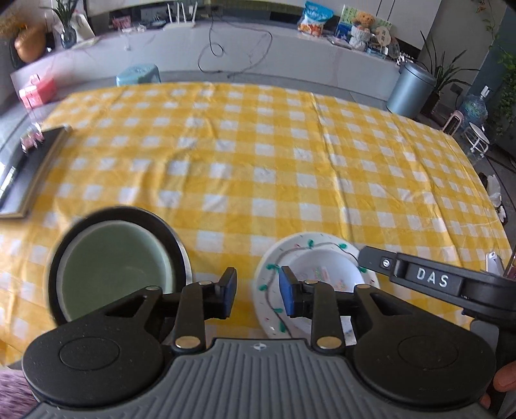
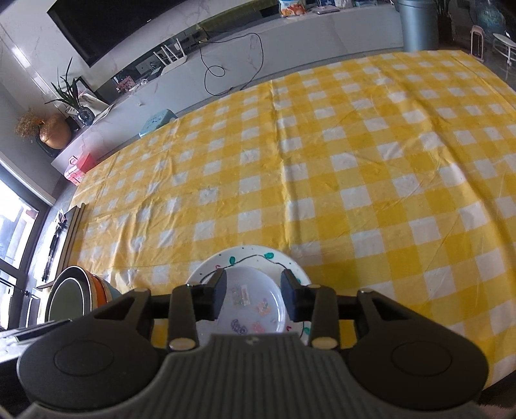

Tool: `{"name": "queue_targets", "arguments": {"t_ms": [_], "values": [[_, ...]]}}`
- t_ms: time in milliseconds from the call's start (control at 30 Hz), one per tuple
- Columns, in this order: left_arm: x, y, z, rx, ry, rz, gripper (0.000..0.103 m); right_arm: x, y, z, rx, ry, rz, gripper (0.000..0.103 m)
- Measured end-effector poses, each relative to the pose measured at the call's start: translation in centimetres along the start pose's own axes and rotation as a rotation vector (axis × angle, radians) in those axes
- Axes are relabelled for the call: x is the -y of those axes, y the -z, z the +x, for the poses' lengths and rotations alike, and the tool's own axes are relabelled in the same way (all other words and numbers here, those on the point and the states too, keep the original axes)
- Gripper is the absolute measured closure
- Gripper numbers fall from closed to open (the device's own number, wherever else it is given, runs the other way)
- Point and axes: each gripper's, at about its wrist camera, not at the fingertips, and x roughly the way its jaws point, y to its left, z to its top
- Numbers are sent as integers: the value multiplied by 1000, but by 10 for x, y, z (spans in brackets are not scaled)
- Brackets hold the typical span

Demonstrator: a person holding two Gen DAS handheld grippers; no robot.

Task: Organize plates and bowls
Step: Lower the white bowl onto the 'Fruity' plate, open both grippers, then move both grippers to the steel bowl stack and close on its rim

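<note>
Both our grippers hover over the dishes.
Left gripper (image 1: 257, 291) and right gripper (image 2: 252, 298) gape, holding nothing above the white plate (image 2: 254, 258).

A table draped in a yellow-and-white checked tablecloth (image 1: 258, 154) fills the foreground. Beyond it runs a long, low white marble-look cabinet (image 1: 290, 61) carrying a white router (image 1: 180, 19), loose cables, snack bags and a teddy bear (image 1: 362, 27). A dark television screen (image 2: 113, 22) hangs on the pale veined wall above. A light-blue stool (image 1: 138, 73) stands between table and cabinet. A grey cylindrical bin (image 1: 411, 88) and potted plants occupy the right end; a copper-coloured vase (image 2: 54, 133) the left. Daylight enters through a dark-framed window (image 2: 16, 232).
</note>
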Motion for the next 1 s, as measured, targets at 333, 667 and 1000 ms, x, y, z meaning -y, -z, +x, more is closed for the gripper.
{"name": "queue_targets", "arguments": {"t_ms": [333, 667, 1000], "values": [[-68, -18, -35, 48, -21, -123, 50, -42, 0, -13, 7, -109, -28, 52], [-142, -16, -37, 10, -71, -245, 46, -110, 8, 15, -117, -181, -41, 39], [-171, -2, -12, -96, 18, -341, 45, -145, 25, 55, -247, -111, -73, 37]]}}
